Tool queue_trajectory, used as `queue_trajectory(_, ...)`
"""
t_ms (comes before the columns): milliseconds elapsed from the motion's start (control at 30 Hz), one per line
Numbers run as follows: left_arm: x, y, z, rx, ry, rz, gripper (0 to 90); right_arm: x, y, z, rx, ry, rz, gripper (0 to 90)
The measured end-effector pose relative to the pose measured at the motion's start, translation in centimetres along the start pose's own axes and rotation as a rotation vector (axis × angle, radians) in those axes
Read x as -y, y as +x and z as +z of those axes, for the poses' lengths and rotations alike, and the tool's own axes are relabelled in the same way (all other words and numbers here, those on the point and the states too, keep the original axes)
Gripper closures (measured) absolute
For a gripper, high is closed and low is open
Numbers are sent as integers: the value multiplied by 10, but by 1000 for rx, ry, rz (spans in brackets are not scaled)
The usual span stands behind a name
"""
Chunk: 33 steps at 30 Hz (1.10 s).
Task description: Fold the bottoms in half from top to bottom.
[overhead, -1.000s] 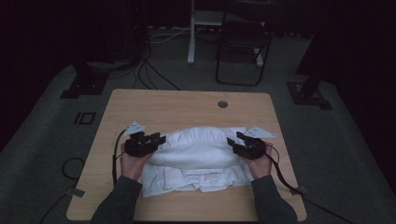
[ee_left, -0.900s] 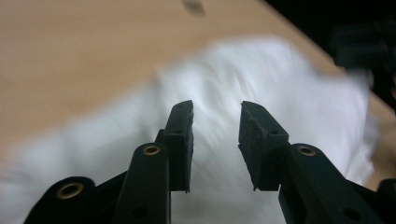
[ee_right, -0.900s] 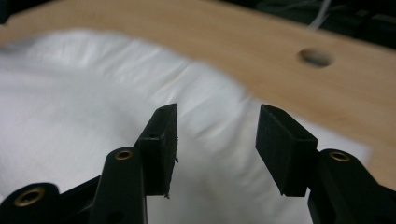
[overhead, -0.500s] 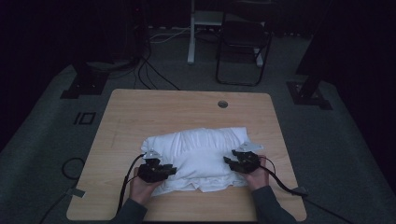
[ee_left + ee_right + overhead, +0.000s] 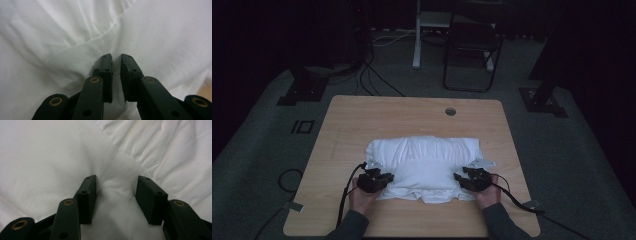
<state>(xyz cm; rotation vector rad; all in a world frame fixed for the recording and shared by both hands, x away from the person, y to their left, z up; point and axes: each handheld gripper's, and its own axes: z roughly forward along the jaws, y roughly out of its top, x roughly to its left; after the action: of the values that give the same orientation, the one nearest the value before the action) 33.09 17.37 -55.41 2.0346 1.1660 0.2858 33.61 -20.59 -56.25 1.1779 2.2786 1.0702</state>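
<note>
From above, you work at a wooden worktop [image 5: 362, 125] with a gripper in each hand, both set at the near edge of a folded white cloth [image 5: 424, 162]. Your left gripper [image 5: 384, 179] sits at the cloth's near left corner and your right gripper [image 5: 460, 178] at its near right corner, with the bundle lying between them and stretching away beyond their tips.

Through the left gripper view, your left gripper's [image 5: 116, 65] jaws have just been closing and now stand almost together, pinching a thin ridge of the white fabric that runs up between them.

Through the right gripper view, your right gripper's [image 5: 116, 188] jaws stand apart, pressed down into the cloth, with a soft hump of fabric between the pads, which do not pinch it.
</note>
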Motion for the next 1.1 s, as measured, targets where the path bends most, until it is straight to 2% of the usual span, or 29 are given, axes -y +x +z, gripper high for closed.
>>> queue_trajectory(133,-12,9,9,-69,-10,14,802,-1,4,4,-3,-11,10,500)
queue_trajectory(167,-15,10,11,-79,-11,15,802,-2,3,7,-10,-26,25,496)
queue_trajectory(267,-24,16,19,-115,-21,7,801,-4,2,11,-8,-30,28,495)
queue_trajectory(300,-24,16,19,-115,-21,7,801,-4,2,11,-8,-30,28,495)
queue_trajectory(333,-29,20,23,-130,-28,-1,801,-9,4,15,21,-24,-2,496)
queue_trajectory(400,-32,23,25,-145,-34,-2,800,-12,5,20,39,-26,-30,496)
queue_trajectory(600,-34,27,28,-157,-54,-30,798,-19,-1,29,50,-35,-41,497)
queue_trajectory(667,-33,27,27,-156,-60,-45,777,-25,-7,37,59,-45,-42,499)
queue_trajectory(700,-32,27,26,-147,-63,-53,748,-25,-9,38,56,-52,-40,500)
queue_trajectory(767,-32,27,24,-134,-67,-59,637,-25,-9,38,55,-59,-35,500)
queue_trajectory(800,-33,26,17,-132,-94,-48,564,-24,-9,38,57,-61,-37,501)
queue_trajectory(833,-33,26,17,-132,-94,-48,503,-24,-9,38,57,-61,-37,501)
queue_trajectory(867,-35,27,7,-140,-136,-51,471,-24,-9,38,57,-61,-33,500)
queue_trajectory(900,-35,27,7,-140,-136,-51,447,-24,-9,38,57,-61,-33,500)
queue_trajectory(967,-38,32,-2,-165,-185,-69,418,-24,-9,38,56,-61,-30,501)
queue_trajectory(1067,-44,47,-10,-188,-218,-123,292,-24,-9,38,57,-61,-24,501)
queue_trajectory(1100,-45,52,-11,-203,-223,-135,292,-24,-9,38,57,-61,-24,501)
